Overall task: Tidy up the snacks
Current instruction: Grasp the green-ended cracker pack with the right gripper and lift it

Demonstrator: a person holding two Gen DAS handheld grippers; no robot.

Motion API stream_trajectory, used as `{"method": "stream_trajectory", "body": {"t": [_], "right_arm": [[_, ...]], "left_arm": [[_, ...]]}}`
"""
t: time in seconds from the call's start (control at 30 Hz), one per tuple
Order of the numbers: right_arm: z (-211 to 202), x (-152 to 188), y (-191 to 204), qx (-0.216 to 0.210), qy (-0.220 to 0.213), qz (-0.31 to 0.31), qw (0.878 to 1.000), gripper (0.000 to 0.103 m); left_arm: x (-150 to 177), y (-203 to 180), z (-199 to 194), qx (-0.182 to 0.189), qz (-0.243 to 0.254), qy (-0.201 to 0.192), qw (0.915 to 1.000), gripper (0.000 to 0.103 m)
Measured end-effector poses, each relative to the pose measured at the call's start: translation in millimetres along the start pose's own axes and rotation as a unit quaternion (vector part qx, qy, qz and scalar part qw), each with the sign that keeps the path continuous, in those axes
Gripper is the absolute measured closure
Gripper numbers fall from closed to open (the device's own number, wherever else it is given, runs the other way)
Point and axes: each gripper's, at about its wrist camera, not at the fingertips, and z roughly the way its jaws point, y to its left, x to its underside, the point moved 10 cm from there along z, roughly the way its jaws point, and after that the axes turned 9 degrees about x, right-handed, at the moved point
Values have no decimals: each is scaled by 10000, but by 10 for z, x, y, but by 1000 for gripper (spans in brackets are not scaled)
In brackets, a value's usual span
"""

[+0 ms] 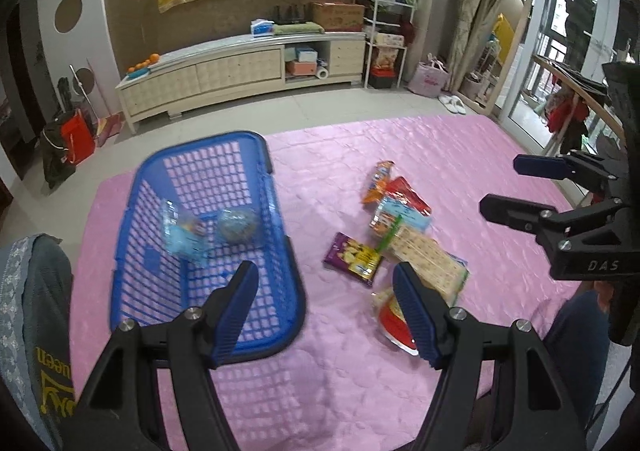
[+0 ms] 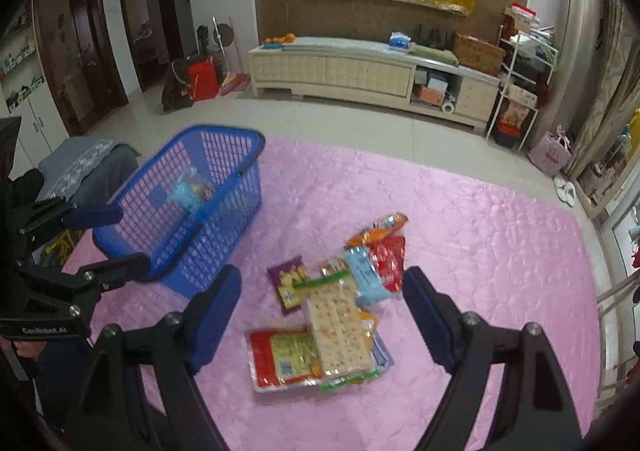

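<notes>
- Left wrist view: left tool about half open, nothing held, above the pink quilt between the blue basket and the snack pile. Two packets already lie in the basket.
- Right wrist view: right tool wide open, empty, over the cracker pack. Step looks like reach-for-next-snack; next move calls for lowering onto one packet, then closing.

Home living room, TV cabinet, curtains

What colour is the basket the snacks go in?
Blue. The basket has a grid of holes, clearest in the right wrist view.
</notes>
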Motion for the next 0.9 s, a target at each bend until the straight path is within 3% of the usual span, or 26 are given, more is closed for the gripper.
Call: {"method": "stream_trajectory", "body": {"t": [0.37,0.5,0.9], "right_arm": [[451,589,-95,-130,485,-319,9982,17],[681,776,-9,-533,623,-337,9961,17],[1200,885,115,-497,808,-947,9910,17]], "left_arm": [[421,-263,480,96,-73,322,9994,35],[593,-326,676,137,5,534,9985,35],[700,-358,1019,104,-139,766,9969,35]]}}
